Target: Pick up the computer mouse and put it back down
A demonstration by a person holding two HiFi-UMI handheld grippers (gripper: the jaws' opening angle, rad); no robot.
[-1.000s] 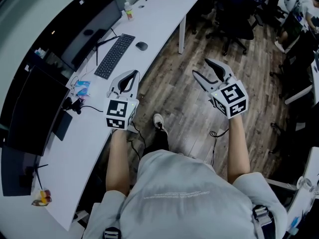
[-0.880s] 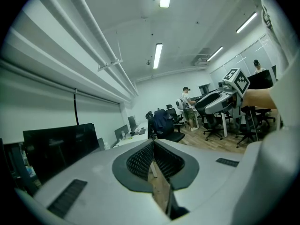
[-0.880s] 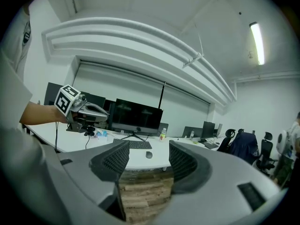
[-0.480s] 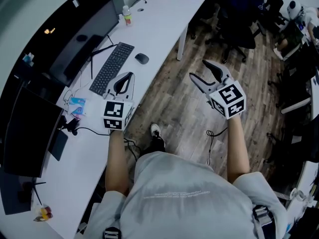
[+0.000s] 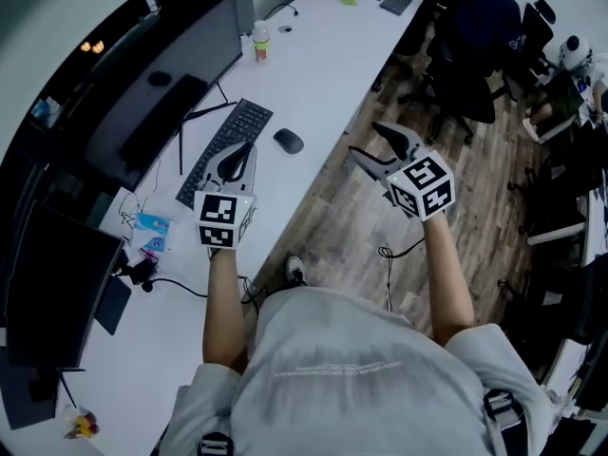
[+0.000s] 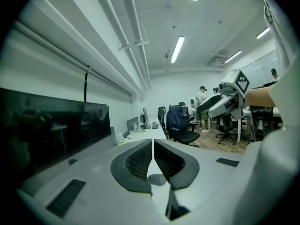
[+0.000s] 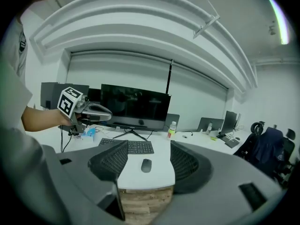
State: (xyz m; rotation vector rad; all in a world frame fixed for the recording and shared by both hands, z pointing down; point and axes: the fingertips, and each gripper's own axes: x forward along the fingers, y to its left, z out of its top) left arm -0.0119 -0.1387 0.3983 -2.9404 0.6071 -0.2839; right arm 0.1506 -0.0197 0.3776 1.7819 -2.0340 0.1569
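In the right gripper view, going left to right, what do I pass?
Left gripper with its marker cube → dark grey computer mouse → small clear plastic bottle → dark office chair.

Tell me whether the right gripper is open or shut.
Open. The right gripper has its jaws wide apart in its own view, and only the mouse, lying on the desk beyond, shows between them, untouched.

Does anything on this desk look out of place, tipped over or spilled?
Nothing stands out. The mouse lies flat on the desk beside the keyboard, and the bottle stands upright with no spill visible.
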